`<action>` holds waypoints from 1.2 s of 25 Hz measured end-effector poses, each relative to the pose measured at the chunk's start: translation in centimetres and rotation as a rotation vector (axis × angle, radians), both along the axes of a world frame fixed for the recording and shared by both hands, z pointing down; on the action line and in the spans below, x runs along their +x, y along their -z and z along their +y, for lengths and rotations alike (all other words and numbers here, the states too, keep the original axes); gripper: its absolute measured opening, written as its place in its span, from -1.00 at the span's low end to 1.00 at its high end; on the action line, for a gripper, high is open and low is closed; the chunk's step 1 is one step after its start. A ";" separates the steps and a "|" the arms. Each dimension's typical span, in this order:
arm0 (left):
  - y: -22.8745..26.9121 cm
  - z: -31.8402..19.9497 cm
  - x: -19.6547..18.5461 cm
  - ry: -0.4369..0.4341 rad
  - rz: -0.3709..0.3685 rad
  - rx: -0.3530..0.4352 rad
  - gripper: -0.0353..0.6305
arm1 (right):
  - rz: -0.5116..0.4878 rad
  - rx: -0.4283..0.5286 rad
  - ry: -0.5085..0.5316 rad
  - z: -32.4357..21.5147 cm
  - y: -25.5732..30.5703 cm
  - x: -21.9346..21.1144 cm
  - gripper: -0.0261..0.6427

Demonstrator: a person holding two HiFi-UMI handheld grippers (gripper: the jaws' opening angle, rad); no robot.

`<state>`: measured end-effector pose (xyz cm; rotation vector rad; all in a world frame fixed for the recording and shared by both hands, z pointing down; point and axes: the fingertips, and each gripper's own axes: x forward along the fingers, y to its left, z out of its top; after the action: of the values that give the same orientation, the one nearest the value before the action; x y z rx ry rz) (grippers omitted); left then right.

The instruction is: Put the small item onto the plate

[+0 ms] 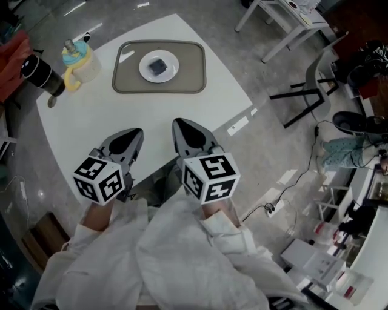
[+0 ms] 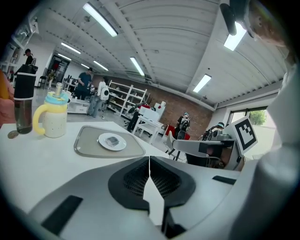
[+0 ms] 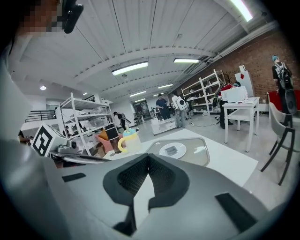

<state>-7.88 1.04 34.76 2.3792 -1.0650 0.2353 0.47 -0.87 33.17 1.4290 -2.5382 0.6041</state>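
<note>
A small dark square item point(image 1: 158, 65) lies on a white plate point(image 1: 148, 71) that sits on a grey tray point(image 1: 191, 66) at the table's far side. The same item point(image 2: 112, 139) point(image 3: 172, 150) on the plate point(image 2: 104, 143) point(image 3: 164, 153) shows small in both gripper views. My left gripper point(image 1: 134, 134) point(image 2: 149, 160) is shut and empty, back over the table's near edge. Beside it my right gripper point(image 1: 180, 126) point(image 3: 148, 156) is shut with nothing in it. Both are well short of the tray.
A yellow-handled cup with a blue lid point(image 1: 79, 63) and a dark bottle point(image 1: 41, 74) stand at the table's far left. A coin point(image 1: 51, 102) lies near the bottle. Chairs point(image 1: 315, 79) and another table point(image 1: 285, 18) stand to the right.
</note>
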 end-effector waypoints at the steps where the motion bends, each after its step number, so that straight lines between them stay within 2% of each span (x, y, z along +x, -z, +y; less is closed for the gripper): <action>1: -0.1 0.4 0.0 -0.003 -0.009 0.002 -0.85 | 0.003 -0.001 0.007 0.4 -0.1 -0.2 -0.88; 6: 0.0 1.7 0.0 -0.018 -0.074 0.044 -0.85 | 0.021 -0.008 0.054 1.8 -0.4 -1.3 -0.88; 13: 0.2 1.8 0.8 -0.011 -0.040 0.041 -0.85 | 0.025 0.000 0.091 1.8 0.0 -1.2 -0.88; 30: 1.5 0.8 3.4 0.007 -0.043 0.069 -0.86 | 0.035 0.042 0.176 1.1 1.4 0.0 -0.88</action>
<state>-4.48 1.85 33.22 2.4412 -1.1184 0.2520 0.46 0.26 31.76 1.2005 -2.6268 0.4954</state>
